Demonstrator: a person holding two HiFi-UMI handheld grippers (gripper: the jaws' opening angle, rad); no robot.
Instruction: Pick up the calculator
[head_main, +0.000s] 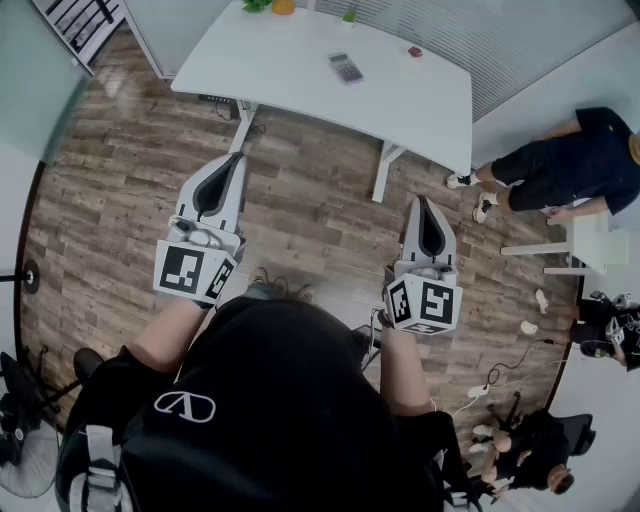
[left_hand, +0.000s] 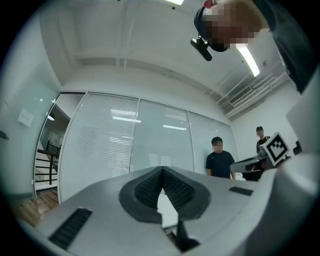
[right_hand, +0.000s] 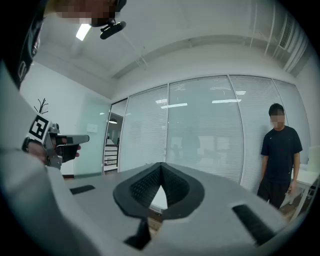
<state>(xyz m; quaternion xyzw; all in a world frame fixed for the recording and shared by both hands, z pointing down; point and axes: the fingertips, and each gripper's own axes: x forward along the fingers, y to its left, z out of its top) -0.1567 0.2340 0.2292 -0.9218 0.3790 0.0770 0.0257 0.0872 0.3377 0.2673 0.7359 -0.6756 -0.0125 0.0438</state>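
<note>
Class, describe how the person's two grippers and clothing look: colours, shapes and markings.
The left gripper and the right gripper are light grey wedges tapering to a point, each with a white cube of black square markers. Pads are black and ribbed. The person wears a black short-sleeved top with a white logo.

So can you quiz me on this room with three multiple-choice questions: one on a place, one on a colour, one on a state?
1. Where is the calculator? A on the white table; B on a shelf; C in someone's hand.
2. The floor is what colour? A white; B brown wood; C blue.
3. The right gripper has its jaws how? A wide apart; B shut on the calculator; C shut, empty.
Answers: A, it lies on the tabletop; B, brown planks show; C, its pads meet with nothing between.
</note>
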